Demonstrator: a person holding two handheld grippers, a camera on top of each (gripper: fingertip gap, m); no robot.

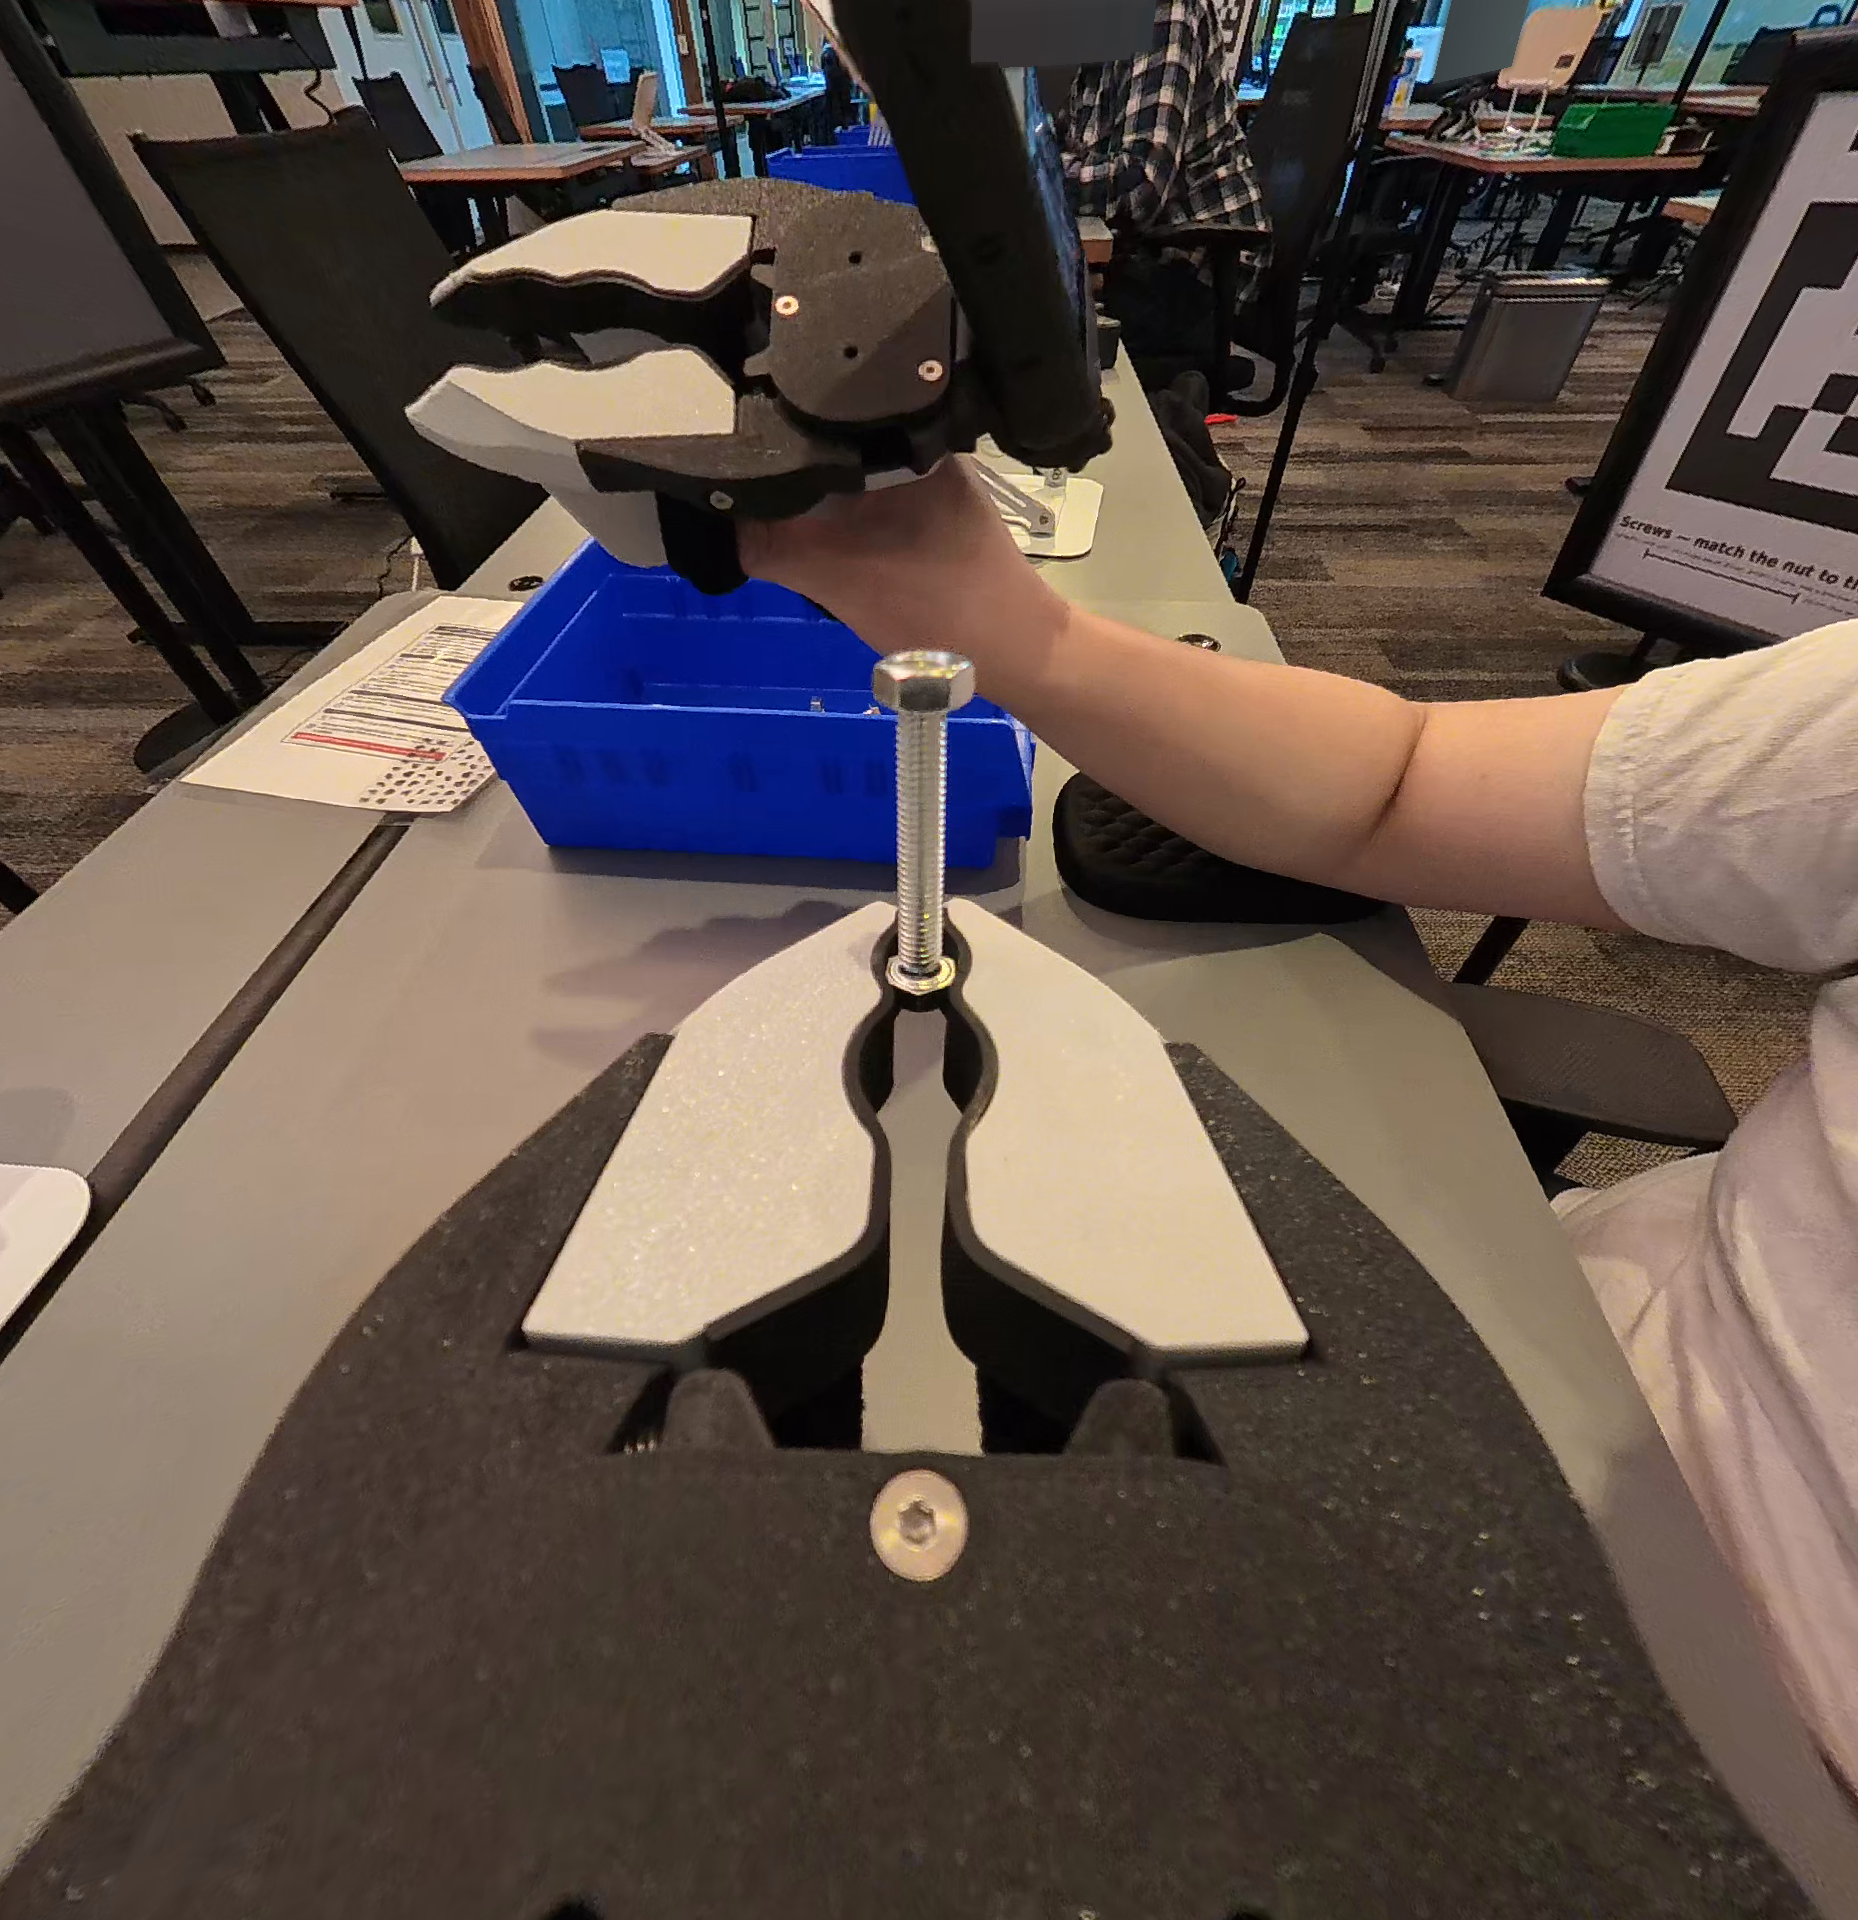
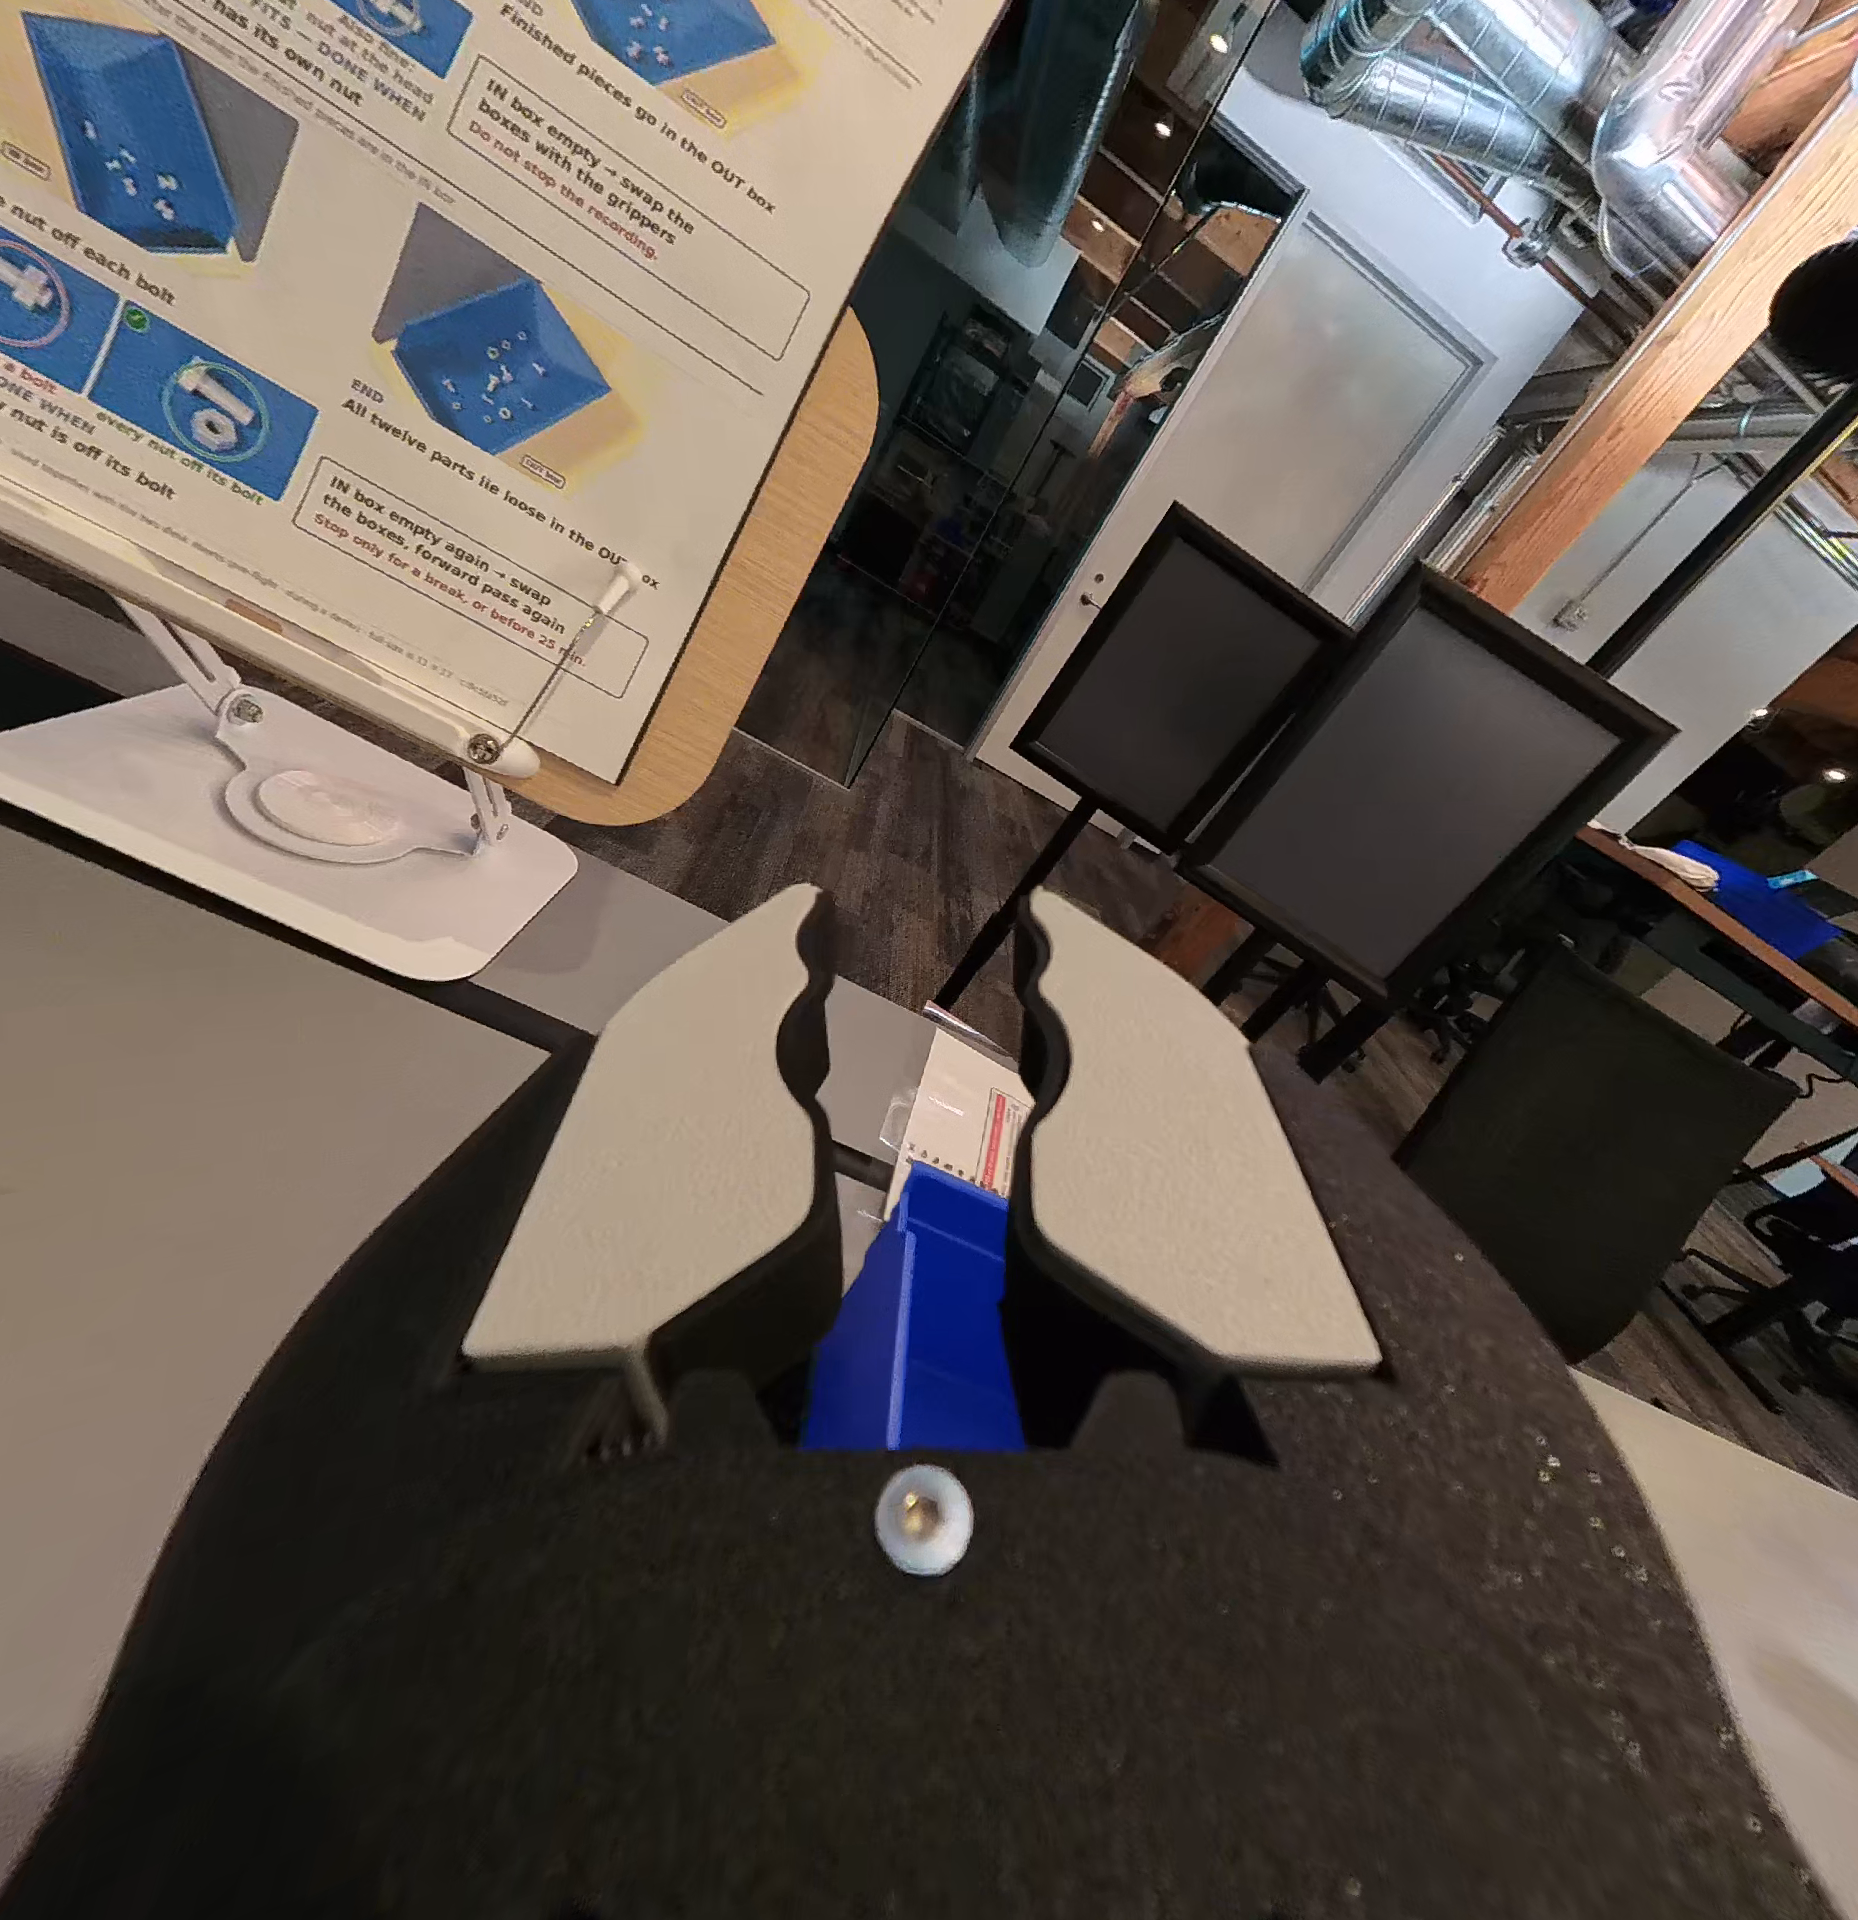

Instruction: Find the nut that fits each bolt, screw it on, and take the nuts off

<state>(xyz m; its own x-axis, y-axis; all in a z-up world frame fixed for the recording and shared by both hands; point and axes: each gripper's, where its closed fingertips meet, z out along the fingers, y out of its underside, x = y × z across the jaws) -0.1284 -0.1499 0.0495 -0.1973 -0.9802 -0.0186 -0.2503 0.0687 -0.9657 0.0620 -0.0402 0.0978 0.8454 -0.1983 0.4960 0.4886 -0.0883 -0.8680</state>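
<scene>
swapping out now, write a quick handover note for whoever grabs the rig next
Left tool: shut on the nut at the lower end of the bolt, which stands upright, head up.
Right tool: open and empty, raised above the blue bin, clear of the bolt head.
The bin sits on the grey table behind the bolt; its contents are hard to make out.
Done: nut is on the bolt's thread end.
Left: whether it goes further on or comes off cannot be told here; other pairs unchecked.
</scene>
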